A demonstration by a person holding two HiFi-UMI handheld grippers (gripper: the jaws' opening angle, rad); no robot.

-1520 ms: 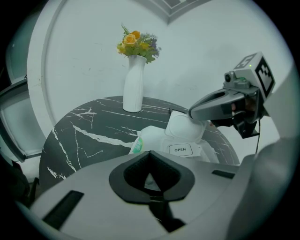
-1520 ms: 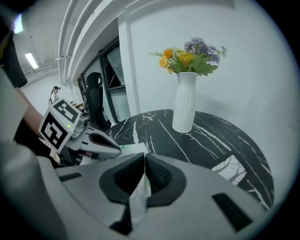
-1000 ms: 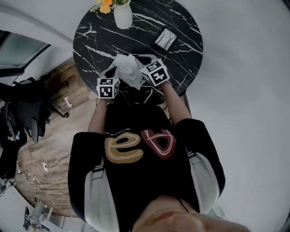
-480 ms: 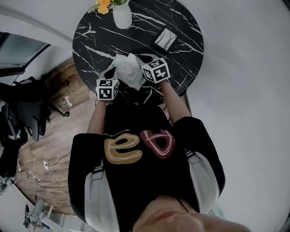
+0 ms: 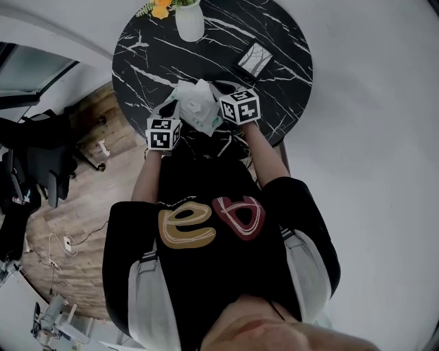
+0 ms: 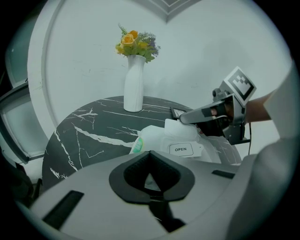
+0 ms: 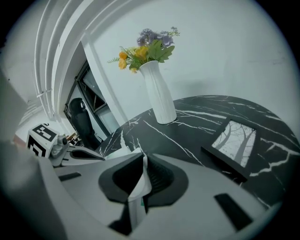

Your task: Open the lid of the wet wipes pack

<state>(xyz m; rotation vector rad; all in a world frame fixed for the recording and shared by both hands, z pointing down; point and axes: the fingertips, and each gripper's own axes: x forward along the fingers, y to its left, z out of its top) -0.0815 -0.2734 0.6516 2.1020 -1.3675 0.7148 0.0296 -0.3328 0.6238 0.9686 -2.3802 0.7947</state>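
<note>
Nearest in the head view is the person's black top (image 5: 206, 226), with both forearms reaching to the near edge of a round black marble bench (image 5: 288, 79). Two marker cubes show there: the left cube (image 5: 163, 133) closer to the body, the right cube (image 5: 240, 107) a little farther in. The pack (image 5: 195, 110) of wipes sits between them over the bench's near edge, tipped up rather than flat.

The left tongs (image 6: 151, 182) are closed to a narrow slit on the pack's near end, and a sliver of white film shows between the pads. Beyond them the pack runs away, with green print at its left end and an OPEN label (image 6: 180, 149) on top. Just past the label a white lid (image 6: 180, 129) stands raised, and the tip of the right tongs (image 6: 183, 119) touches it from the right.

In their own view the right tongs are narrow, pinching a thin white flap (image 7: 144, 164) that stands upright with a trace of green at its foot. Their jaws have just been easing apart, with the flap between them. That view does not settle whether the flap is the lid.

Farther in and to the right, a dark picture frame (image 5: 252, 59) lies flat on the bench, well apart from the pack. At the far edge a white vase (image 5: 189, 20) stands upright with yellow and orange flowers (image 6: 136, 43), and a pale wall (image 6: 211, 47) lies behind it.
</note>
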